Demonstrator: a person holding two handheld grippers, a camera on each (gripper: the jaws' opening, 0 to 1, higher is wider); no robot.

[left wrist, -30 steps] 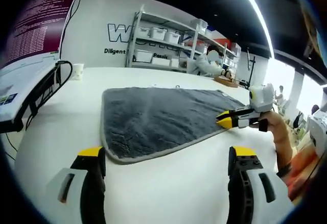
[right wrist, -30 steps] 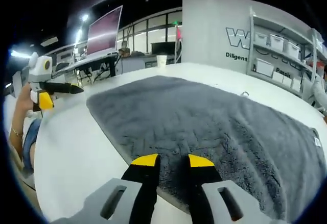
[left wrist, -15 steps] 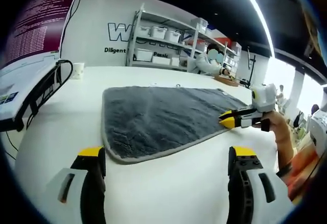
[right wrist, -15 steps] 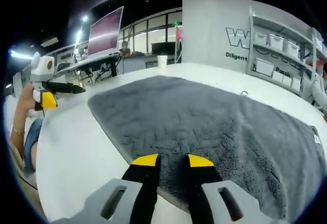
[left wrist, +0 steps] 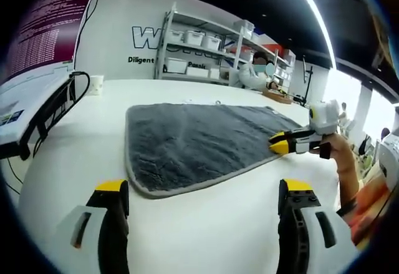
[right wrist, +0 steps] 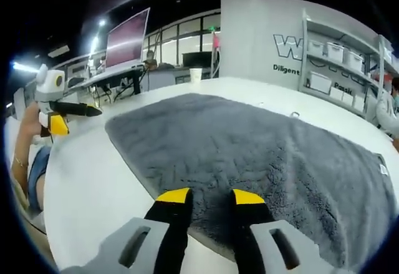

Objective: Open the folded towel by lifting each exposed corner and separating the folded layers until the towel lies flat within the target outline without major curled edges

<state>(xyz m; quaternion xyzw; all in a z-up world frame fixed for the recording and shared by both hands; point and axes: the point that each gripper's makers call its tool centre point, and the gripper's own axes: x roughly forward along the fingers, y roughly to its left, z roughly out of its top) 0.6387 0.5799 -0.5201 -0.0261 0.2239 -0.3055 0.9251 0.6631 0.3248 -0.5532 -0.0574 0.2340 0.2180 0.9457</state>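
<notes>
Gripping towel (right wrist: pixel 262 155) near-edge hem, right tongs (right wrist: pixel 209 196) were nearly closed to tug it flat on counter (left wrist: pixel 206 224); left tongs (left wrist: pixel 206 190) wide open, empty.

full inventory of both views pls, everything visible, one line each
towel: 1, grey, spread flat on the table
table: 1, white, under the towel
cup: 1, white, far edge of the table
monitor: 1, purple screen with text, left side of the left gripper view
cables: several, black, below the monitor
shelving rack: 1, grey metal, against the back wall
storage bins: several, white, on the rack
wall lettering: dark on white, behind the rack
person: 1, seated by the rack
left claw: yellow tips, jaws wide apart, above bare table
right claw: yellow tips, narrow gap, at the towel's edge
hand: 1, holding the right claw
</notes>
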